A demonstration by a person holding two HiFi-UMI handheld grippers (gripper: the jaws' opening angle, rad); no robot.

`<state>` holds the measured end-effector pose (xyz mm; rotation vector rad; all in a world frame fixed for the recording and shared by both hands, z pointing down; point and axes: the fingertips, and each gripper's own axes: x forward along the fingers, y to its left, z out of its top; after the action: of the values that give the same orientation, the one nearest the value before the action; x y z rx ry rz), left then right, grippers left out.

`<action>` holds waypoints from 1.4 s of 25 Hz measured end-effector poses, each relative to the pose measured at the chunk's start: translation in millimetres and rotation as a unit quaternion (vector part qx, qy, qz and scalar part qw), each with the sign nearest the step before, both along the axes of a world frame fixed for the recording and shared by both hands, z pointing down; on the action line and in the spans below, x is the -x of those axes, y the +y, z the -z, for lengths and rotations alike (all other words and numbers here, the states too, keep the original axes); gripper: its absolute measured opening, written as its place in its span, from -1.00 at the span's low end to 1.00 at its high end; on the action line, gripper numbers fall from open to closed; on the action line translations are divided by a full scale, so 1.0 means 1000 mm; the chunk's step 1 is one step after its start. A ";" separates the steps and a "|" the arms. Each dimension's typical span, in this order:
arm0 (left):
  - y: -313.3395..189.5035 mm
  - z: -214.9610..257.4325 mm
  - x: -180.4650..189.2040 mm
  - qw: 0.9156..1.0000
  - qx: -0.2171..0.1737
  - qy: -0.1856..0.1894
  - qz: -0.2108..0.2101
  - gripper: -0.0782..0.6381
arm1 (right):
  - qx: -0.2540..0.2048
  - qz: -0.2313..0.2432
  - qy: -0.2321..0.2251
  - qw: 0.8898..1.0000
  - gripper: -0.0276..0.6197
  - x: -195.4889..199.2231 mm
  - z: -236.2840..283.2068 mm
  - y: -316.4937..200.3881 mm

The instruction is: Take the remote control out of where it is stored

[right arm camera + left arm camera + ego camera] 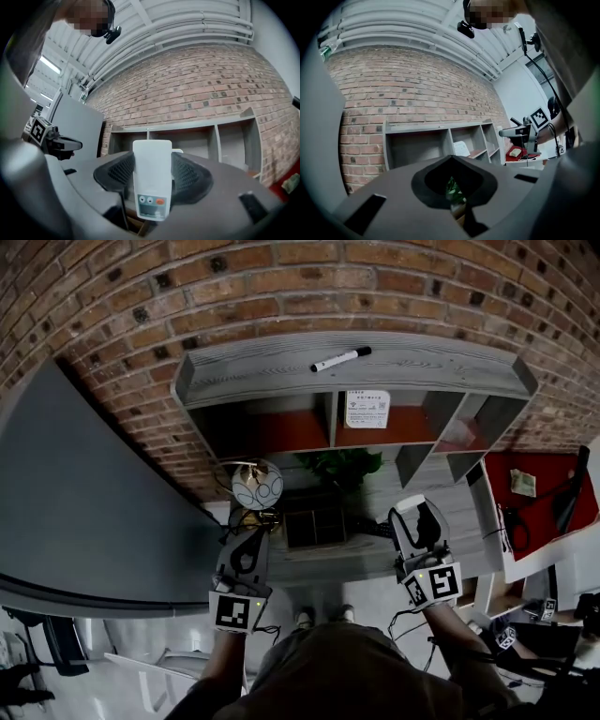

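Observation:
My right gripper [151, 174] is shut on a white remote control [151, 187], which stands upright between the jaws with its small screen and orange button at the lower end. In the head view the right gripper [413, 514] is held over the grey desk [469, 512], in front of the grey wall shelf [356, 381]. The jaws of my left gripper [452, 182] are closed on nothing, and green leaves show through the gap between them. In the head view it [247, 526] hangs just below a round patterned ball [257, 484].
A black-and-white marker [340, 359] lies on top of the shelf, and a white sheet [367, 409] stands in a middle compartment. A green plant [339, 465] and a dark compartment box [314, 521] sit between the grippers. A grey panel [84, 493] fills the left.

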<state>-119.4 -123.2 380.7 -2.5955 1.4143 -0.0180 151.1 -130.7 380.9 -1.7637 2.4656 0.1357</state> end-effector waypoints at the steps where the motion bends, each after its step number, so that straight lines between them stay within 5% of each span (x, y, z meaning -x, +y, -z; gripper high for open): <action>1: 0.000 -0.001 -0.004 1.000 0.004 0.000 -0.001 -0.75 | -0.001 -0.002 0.003 1.000 -0.12 -0.005 -0.001 0.006; 26: 0.002 0.003 -0.038 1.000 0.016 0.002 -0.020 -0.75 | 0.010 -0.015 -0.051 0.999 -0.12 -0.035 -0.025 0.038; 35: 0.006 -0.001 -0.037 1.000 0.026 0.001 -0.017 -0.75 | 0.014 -0.021 -0.018 1.000 -0.12 -0.044 -0.028 0.038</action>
<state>-82.0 -117.0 382.1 -2.6614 1.3893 -0.0477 194.9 -93.1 409.3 -1.8142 2.4178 0.0715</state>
